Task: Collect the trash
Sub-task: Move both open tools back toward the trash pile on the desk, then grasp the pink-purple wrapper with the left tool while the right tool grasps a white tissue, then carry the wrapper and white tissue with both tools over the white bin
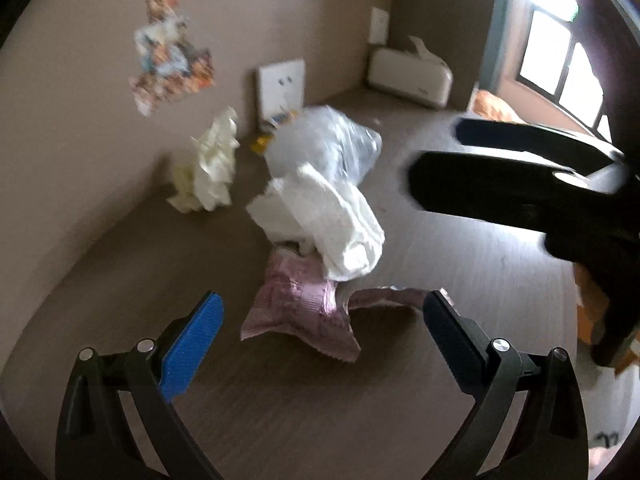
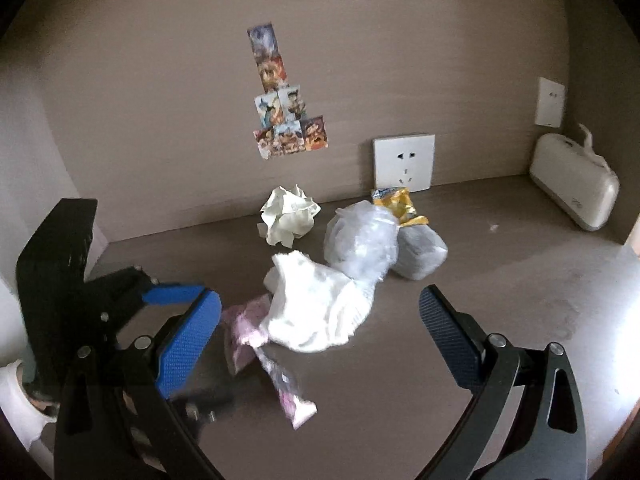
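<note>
Trash lies on a dark brown desk [image 1: 304,408] [image 2: 500,320]. A pink wrapper [image 1: 296,312] [image 2: 248,328] lies nearest. A crumpled white tissue [image 1: 328,220] [image 2: 316,312] rests behind it. Clear plastic bags [image 1: 324,144] [image 2: 364,240], a crumpled cream paper [image 1: 208,172] [image 2: 288,216] and a yellow wrapper [image 2: 400,204] lie toward the wall. My left gripper [image 1: 322,330] [image 2: 176,300] is open and empty, just in front of the pink wrapper. My right gripper [image 2: 320,328] [image 1: 436,160] is open and empty above the white tissue.
A wall socket [image 1: 280,88] [image 2: 404,162] sits at desk level behind the trash. A cream tissue box [image 1: 408,76] [image 2: 572,184] stands in the far right corner. Stickers [image 1: 168,60] [image 2: 280,104] hang on the wall. A window [image 1: 560,48] is at right.
</note>
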`<state>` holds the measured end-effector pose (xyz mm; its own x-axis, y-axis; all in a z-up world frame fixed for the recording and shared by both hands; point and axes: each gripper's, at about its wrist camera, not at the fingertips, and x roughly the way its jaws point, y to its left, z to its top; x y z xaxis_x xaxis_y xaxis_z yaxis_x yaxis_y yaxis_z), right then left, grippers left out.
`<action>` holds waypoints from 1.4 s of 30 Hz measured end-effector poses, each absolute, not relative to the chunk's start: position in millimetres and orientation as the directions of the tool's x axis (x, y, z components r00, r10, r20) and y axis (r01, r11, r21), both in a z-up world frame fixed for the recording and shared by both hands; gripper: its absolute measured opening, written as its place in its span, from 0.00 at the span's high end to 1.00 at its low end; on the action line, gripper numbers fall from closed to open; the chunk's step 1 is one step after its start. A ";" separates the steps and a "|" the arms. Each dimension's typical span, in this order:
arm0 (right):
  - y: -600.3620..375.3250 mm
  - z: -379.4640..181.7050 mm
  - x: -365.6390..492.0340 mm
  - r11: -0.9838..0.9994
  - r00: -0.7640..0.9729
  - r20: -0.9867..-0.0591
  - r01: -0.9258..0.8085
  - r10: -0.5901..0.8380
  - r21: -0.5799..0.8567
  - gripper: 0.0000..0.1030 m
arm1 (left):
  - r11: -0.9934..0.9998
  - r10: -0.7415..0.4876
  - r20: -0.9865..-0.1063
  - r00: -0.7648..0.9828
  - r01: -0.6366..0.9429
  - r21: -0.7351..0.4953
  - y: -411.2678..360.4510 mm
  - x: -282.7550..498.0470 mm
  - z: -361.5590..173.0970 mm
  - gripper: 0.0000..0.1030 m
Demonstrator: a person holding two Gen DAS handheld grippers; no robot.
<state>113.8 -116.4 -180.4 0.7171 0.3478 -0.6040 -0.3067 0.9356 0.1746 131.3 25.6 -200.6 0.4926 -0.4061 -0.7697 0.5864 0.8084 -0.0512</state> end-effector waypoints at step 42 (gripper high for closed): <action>-199.4 -64.3 23.2 0.975 0.868 -0.448 -0.165 0.215 0.148 0.94 | 0.814 -0.433 -0.738 0.518 0.576 -0.074 21.4 89.4 -124.3 0.89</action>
